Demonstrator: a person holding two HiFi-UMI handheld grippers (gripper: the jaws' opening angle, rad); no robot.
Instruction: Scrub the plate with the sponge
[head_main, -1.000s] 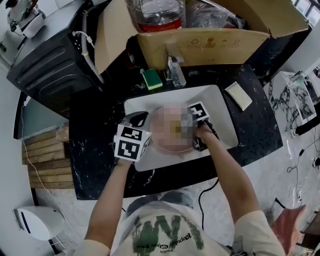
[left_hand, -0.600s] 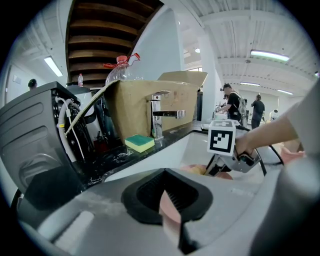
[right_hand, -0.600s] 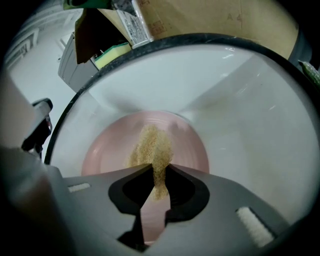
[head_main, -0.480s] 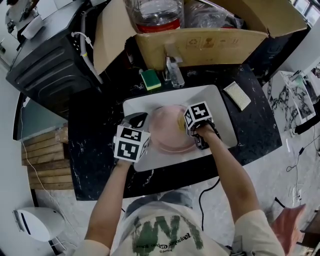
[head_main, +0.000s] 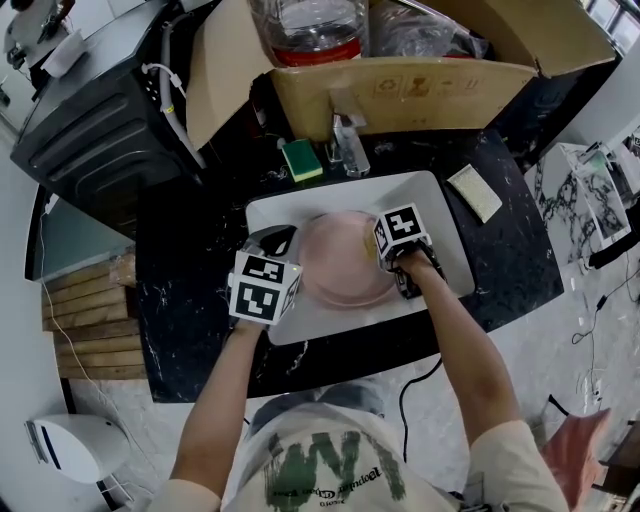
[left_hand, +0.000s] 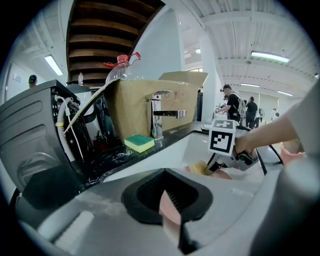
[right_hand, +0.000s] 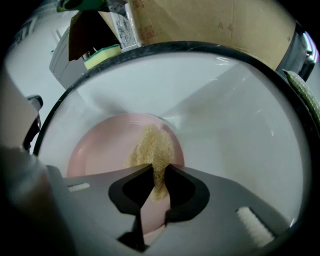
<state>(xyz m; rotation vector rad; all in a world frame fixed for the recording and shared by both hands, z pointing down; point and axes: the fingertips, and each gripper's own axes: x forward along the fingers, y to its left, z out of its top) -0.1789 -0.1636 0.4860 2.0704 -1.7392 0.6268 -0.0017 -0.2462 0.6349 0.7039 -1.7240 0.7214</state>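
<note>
In the middle of the white sink (head_main: 447, 228), the left gripper (left_hand: 170, 212) is clamped on the left rim of the pink plate (head_main: 335, 265), apparently to steady it. The right gripper (right_hand: 156, 185), jaws pinched on a tan sponge (right_hand: 151, 147), presses it onto the plate's right side for scrubbing.

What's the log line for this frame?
step: scrub | left gripper: shut on plate rim | right gripper: shut on sponge, sponge on plate | place: sink
</note>
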